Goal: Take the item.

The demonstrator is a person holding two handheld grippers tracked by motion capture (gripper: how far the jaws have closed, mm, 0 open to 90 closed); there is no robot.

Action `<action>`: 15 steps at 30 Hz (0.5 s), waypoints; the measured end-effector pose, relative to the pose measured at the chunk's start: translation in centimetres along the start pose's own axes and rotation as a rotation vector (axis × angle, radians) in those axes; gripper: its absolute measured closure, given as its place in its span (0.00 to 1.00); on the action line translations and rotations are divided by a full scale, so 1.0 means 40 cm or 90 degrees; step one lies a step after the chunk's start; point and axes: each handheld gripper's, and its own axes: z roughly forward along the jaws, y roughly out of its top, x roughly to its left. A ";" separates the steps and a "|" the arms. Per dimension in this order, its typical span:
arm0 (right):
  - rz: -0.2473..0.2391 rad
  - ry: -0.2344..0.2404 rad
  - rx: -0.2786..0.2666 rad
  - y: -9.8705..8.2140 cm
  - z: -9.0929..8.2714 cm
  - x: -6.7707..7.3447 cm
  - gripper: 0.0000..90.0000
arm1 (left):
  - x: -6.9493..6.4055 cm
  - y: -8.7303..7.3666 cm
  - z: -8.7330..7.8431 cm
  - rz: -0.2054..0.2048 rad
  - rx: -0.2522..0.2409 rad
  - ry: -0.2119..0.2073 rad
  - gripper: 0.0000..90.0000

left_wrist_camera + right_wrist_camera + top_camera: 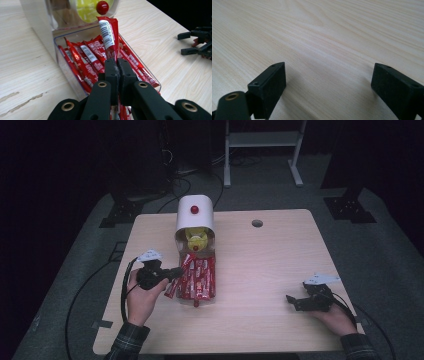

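A white dispenser (195,215) with a red knob (194,210) stands at the table's back centre, a clear tray (58,47) of red stick packets (200,279) in front of it. My left gripper (176,272) is at the tray's left side, shut on one red stick packet (108,32) that rises above the others, barcode facing up. My right gripper (291,301) rests open near the table's front right, its jaws wide apart over bare wood (332,50). In the left gripper view the right gripper (186,43) is far off at the right.
The wooden table (270,265) has a round cable hole (257,223) at the back. Black cables (90,285) trail off the left edge. A white frame (262,142) stands on the floor behind.
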 end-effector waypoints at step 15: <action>0.000 0.000 0.000 0.000 0.000 0.000 0.13 | 0.045 -0.018 -0.055 -0.016 -0.009 0.031 0.97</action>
